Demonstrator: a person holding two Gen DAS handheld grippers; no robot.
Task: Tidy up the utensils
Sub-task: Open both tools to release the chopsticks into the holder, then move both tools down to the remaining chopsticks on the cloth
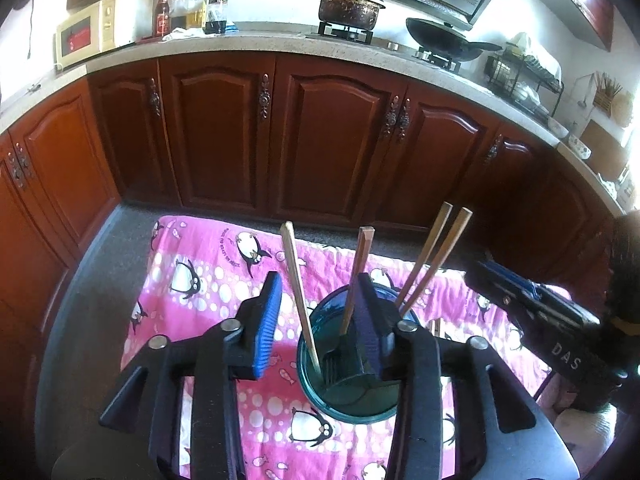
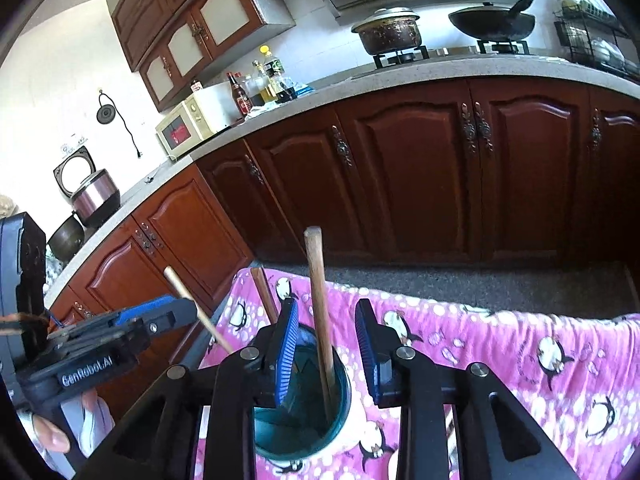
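Observation:
A teal glass cup (image 1: pixel 352 396) stands on the pink penguin cloth (image 1: pixel 200 280) and holds several wooden chopsticks (image 1: pixel 298 296). My left gripper (image 1: pixel 320 316) is open above the cup, its right finger dipping over the cup's mouth beside a chopstick (image 1: pixel 358 276). In the right wrist view my right gripper (image 2: pixel 328 344) is open over the same cup (image 2: pixel 300 428), with one chopstick (image 2: pixel 320 312) standing between its fingers, untouched on the right side. The left gripper's body (image 2: pixel 120 336) shows at that view's left; the right gripper's body (image 1: pixel 540 312) shows at the left wrist view's right.
Dark red cabinet doors (image 1: pixel 332 144) and a stone counter (image 1: pixel 240 46) with a microwave (image 1: pixel 86 36), bottles, a pot (image 1: pixel 350 6) and a wok (image 1: pixel 444 38) run behind the table. A rice cooker (image 2: pixel 94 196) stands at the far left.

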